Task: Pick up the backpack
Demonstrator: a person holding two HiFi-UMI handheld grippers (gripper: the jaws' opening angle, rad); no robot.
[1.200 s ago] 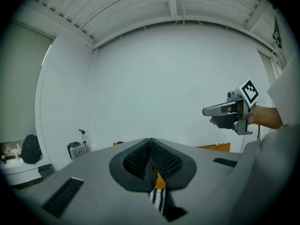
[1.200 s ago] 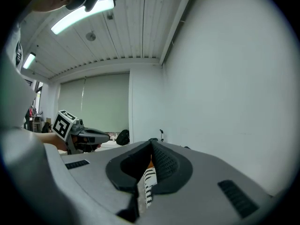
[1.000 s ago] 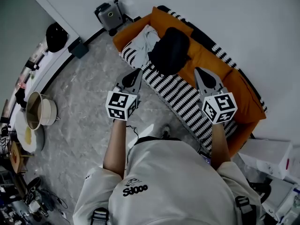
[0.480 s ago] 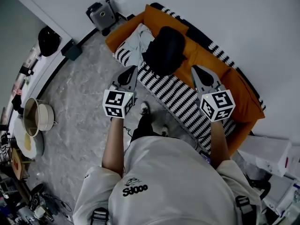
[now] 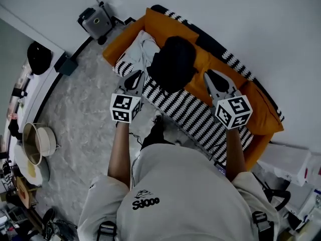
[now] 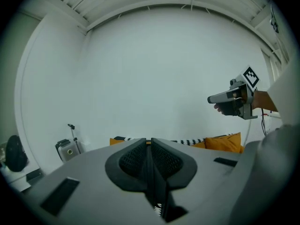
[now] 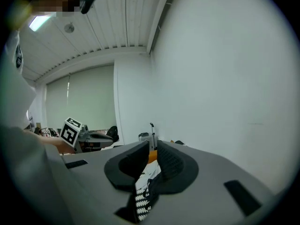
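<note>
A black backpack (image 5: 173, 64) lies slumped on an orange sofa (image 5: 261, 117) with a black-and-white striped cover (image 5: 193, 112). My left gripper (image 5: 134, 77) is shut and empty, with its tip over the sofa's front edge just left of the backpack. My right gripper (image 5: 210, 76) is also shut with nothing held, hovering over the orange cushion just right of the backpack. In the left gripper view the jaws (image 6: 149, 146) stand closed and the backpack is hidden behind them. The right gripper view shows its jaws (image 7: 151, 149) nearly touching, striped cloth beyond.
A white garment (image 5: 136, 51) lies on the sofa left of the backpack. A grey suitcase (image 5: 95, 19) stands by the wall at the sofa's left end. A pot (image 5: 37, 142) and clutter line the left side. My foot (image 5: 158, 124) is near the sofa's front.
Both grippers have moved forward toward the sofa and now flank the backpack. The left tip has gone from over the floor to the sofa's edge. Both stay shut.
</note>
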